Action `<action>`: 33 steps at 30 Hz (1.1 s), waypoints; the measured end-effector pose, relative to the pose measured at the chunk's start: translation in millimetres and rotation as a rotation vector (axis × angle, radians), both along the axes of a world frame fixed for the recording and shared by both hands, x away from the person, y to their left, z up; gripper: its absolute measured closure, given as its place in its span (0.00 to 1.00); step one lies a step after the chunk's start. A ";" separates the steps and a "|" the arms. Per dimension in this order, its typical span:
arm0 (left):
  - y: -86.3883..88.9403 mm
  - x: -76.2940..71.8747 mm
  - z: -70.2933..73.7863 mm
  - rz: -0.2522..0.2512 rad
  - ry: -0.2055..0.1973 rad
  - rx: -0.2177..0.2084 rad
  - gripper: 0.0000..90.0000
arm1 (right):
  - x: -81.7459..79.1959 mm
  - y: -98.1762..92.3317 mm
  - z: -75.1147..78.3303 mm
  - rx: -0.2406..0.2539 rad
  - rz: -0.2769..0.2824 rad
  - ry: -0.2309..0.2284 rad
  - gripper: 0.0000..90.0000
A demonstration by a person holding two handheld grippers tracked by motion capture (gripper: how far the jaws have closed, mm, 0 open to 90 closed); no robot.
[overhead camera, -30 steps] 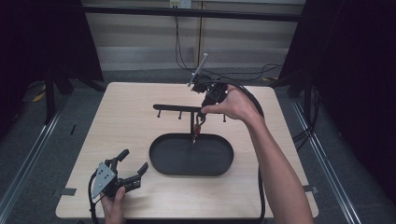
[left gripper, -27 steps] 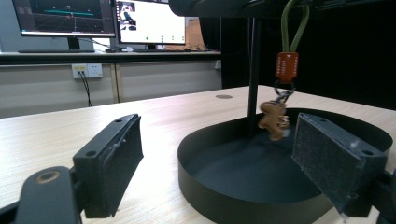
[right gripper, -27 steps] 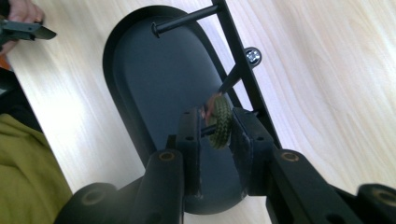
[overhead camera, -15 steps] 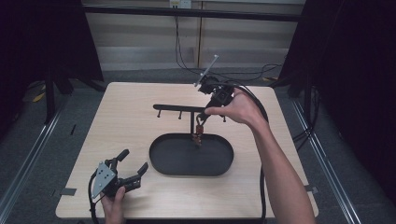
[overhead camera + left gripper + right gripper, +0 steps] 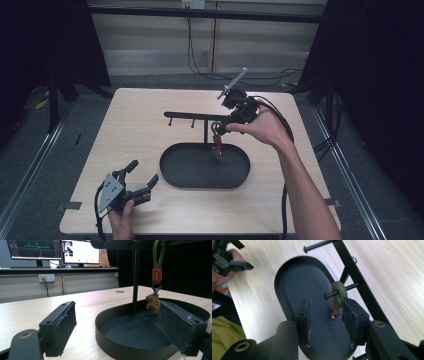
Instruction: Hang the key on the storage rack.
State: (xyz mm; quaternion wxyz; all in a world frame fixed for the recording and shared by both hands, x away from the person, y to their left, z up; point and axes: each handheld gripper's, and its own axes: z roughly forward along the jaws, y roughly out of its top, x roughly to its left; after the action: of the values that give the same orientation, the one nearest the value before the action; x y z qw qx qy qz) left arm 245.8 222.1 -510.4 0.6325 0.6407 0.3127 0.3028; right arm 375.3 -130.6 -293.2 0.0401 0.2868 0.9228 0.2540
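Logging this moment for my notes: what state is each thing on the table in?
Keychain: hanging by its green loop on a peg of the rack.
Rack: upright in the tray.
Tray: flat on the table.
Right hand-held gripper: open, jaws beside the loop.
Left hand-held gripper: open, holding nothing.

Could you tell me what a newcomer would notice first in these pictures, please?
Most striking is the black metal stand with an oval tray base at the middle of the light wooden table, with a keychain on a green cord loop, orange tag and small brown figure hanging from a peg over the tray. The right gripper is open beside that loop, while the left gripper waits open near the table's front left.
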 end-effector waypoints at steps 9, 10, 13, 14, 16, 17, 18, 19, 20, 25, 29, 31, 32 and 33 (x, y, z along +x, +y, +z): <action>-0.1 0.0 0.0 0.000 0.000 -0.001 0.17 | -17.9 -9.8 -7.1 0.070 -0.020 -0.064 0.67; -0.1 0.0 0.0 0.000 0.000 0.000 0.17 | -19.9 -10.0 -9.3 0.074 -0.022 -0.067 0.68; 0.1 0.1 0.0 0.001 -0.001 0.001 0.17 | -26.7 -11.7 -14.1 0.105 -0.022 -0.087 0.66; 0.0 0.0 0.0 0.001 -0.001 0.001 0.17 | -28.7 -12.4 -15.1 0.118 -0.023 -0.089 0.66; -0.1 0.0 0.0 0.001 0.000 -0.001 0.17 | -32.2 -14.5 -18.0 0.152 -0.021 -0.093 0.66; -0.1 0.0 0.0 0.001 0.000 -0.001 0.18 | -34.5 -15.6 -19.7 0.163 -0.023 -0.096 0.66; -0.1 0.0 0.0 0.001 0.000 -0.001 0.17 | -36.7 -16.9 -21.8 0.175 -0.023 -0.105 0.66; -0.1 0.0 0.0 0.001 0.000 -0.001 0.18 | -39.0 -17.9 -23.8 0.189 -0.025 -0.102 0.65; -0.1 0.0 0.0 0.001 0.000 -0.001 0.18 | -41.2 -18.9 -26.0 0.195 -0.025 -0.104 0.65; 0.0 0.0 0.0 0.002 0.000 0.000 0.18 | -53.6 -20.8 -36.5 0.247 -0.039 -0.136 0.65; -0.1 0.0 0.0 0.002 0.000 -0.001 0.17 | -62.7 -23.6 -44.1 0.319 -0.058 -0.188 0.66; -0.1 0.0 0.0 0.002 0.000 0.000 0.18 | -66.2 -23.8 -50.2 0.331 -0.062 -0.196 0.66; 0.0 0.0 0.0 0.001 0.000 0.001 0.18 | -68.2 -24.1 -53.5 0.332 -0.067 -0.201 0.65; 0.0 0.0 0.0 0.001 0.000 0.001 0.17 | -70.0 -24.9 -57.0 0.347 -0.068 -0.204 0.64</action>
State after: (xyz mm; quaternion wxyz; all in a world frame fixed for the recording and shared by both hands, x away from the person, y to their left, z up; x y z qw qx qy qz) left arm 245.8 222.1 -510.4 0.6320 0.6407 0.3130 0.3034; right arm 305.3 -155.4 -350.3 0.0918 0.2934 0.8461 0.4354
